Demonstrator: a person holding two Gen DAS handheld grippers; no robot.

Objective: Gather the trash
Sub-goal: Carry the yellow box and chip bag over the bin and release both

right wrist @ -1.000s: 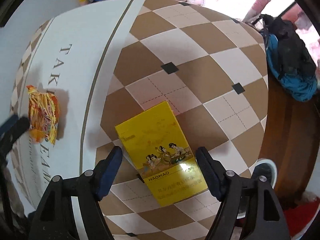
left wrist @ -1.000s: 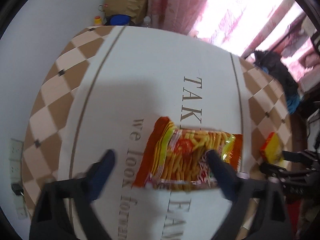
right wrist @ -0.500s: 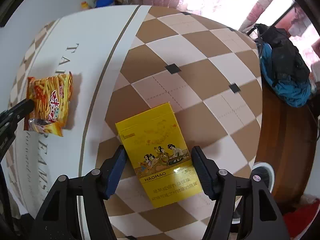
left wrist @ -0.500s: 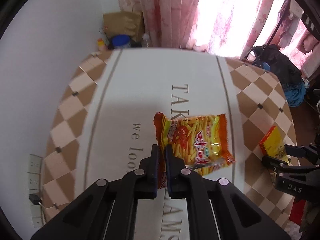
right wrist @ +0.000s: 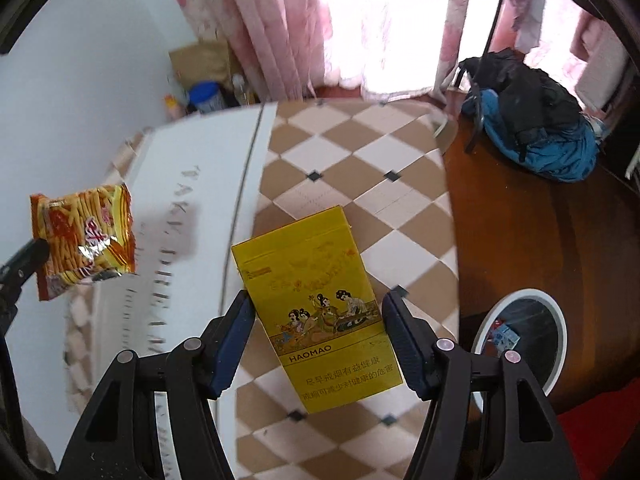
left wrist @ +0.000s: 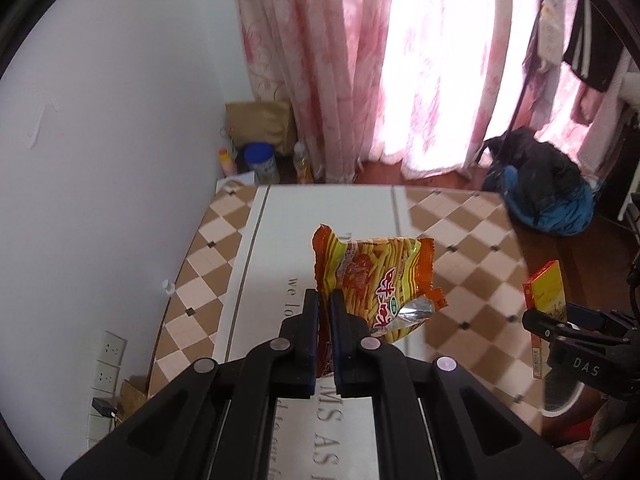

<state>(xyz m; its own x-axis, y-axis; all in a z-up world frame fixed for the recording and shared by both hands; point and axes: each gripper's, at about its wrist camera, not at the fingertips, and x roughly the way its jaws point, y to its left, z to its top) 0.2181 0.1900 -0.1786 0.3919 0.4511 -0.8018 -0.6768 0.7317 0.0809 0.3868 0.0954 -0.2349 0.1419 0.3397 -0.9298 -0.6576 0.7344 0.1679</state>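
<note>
My left gripper [left wrist: 325, 300] is shut on the left edge of an orange and yellow snack bag [left wrist: 376, 280] and holds it in the air above the table. The bag also shows at the left of the right wrist view [right wrist: 84, 236]. My right gripper [right wrist: 318, 304] is shut on a flat yellow box marked HAOMAO [right wrist: 320, 308], lifted above the checkered tablecloth [right wrist: 360, 160]. The box also shows at the right edge of the left wrist view [left wrist: 546, 300], held by the right gripper.
A white-rimmed trash bin [right wrist: 520, 344] with scraps inside stands on the wooden floor right of the table. A blue and black bag [right wrist: 536, 120] lies on the floor behind it. Bottles and a brown paper bag [left wrist: 260, 128] stand by the wall and curtains.
My left gripper closed on the snack bag and lifted it off the table. My right gripper closed on the yellow box and raised it. Both views now tilt up toward the curtains.
</note>
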